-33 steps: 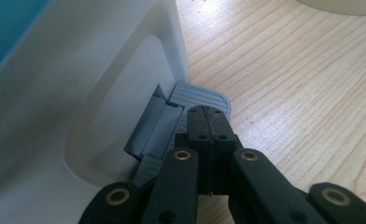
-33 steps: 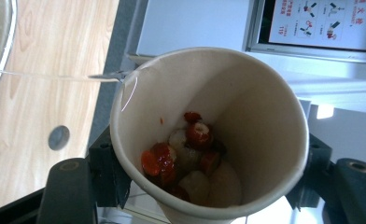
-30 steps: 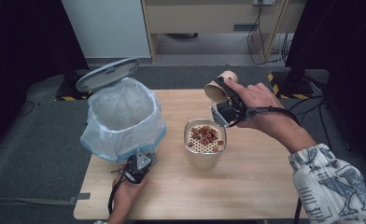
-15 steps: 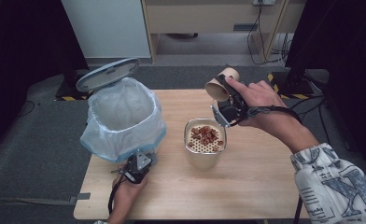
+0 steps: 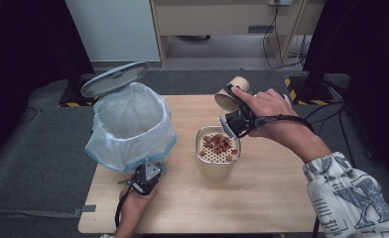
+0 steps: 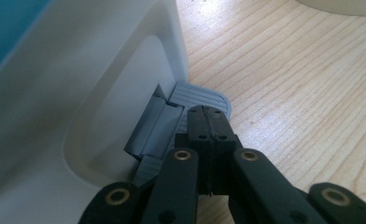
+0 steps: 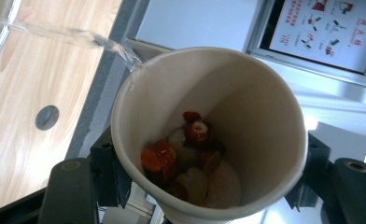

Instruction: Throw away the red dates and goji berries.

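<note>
A white pedal bin with a clear bag liner stands on the left of the table, its lid raised. My left gripper is shut, and its tip rests on the bin's grey pedal. My right gripper is shut on a paper cup, tilted above a beige container whose perforated insert holds red pieces. Inside the cup lie red and white fruit pieces, and a thin stream of liquid runs off its rim.
The wooden table has bare room at the front right. The white bin wall is close on the left of the left gripper. Cables and a cabinet are on the floor beyond the table's far edge.
The right hand with the cup has shifted very slightly to the left. The left gripper has stayed on the pedal and the lid has stayed up.
</note>
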